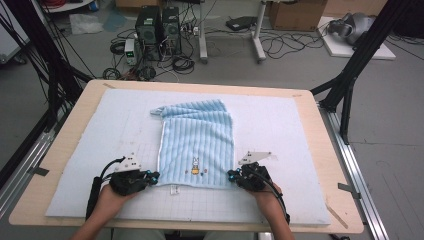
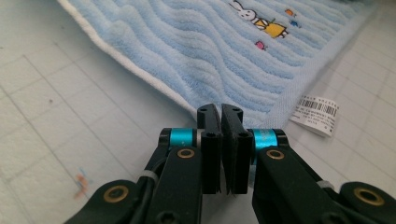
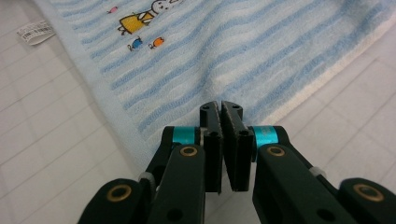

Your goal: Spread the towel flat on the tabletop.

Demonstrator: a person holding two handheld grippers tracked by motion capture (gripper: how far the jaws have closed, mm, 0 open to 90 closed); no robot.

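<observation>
Pale blue striped terry towel (image 1: 197,145) lies mid-mat on the white gridded foam mat (image 1: 280,125), long axis running away from you, rabbit motif at your near hem, far end rumpled. Your left gripper (image 1: 152,176) pinches the near left corner; your right gripper (image 1: 231,175) pinches the near right corner.

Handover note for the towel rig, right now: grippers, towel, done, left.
Left gripper: shut on the towel at its near left corner.
Right gripper: shut on its near right corner.
Towel: lies on the white grid mat, rabbit picture up, far end bunched and partly folded over; its label sticks out at the near edge.
Done: both near corners gripped.
Left: probably lift and fold or spread; nothing raised yet.
</observation>
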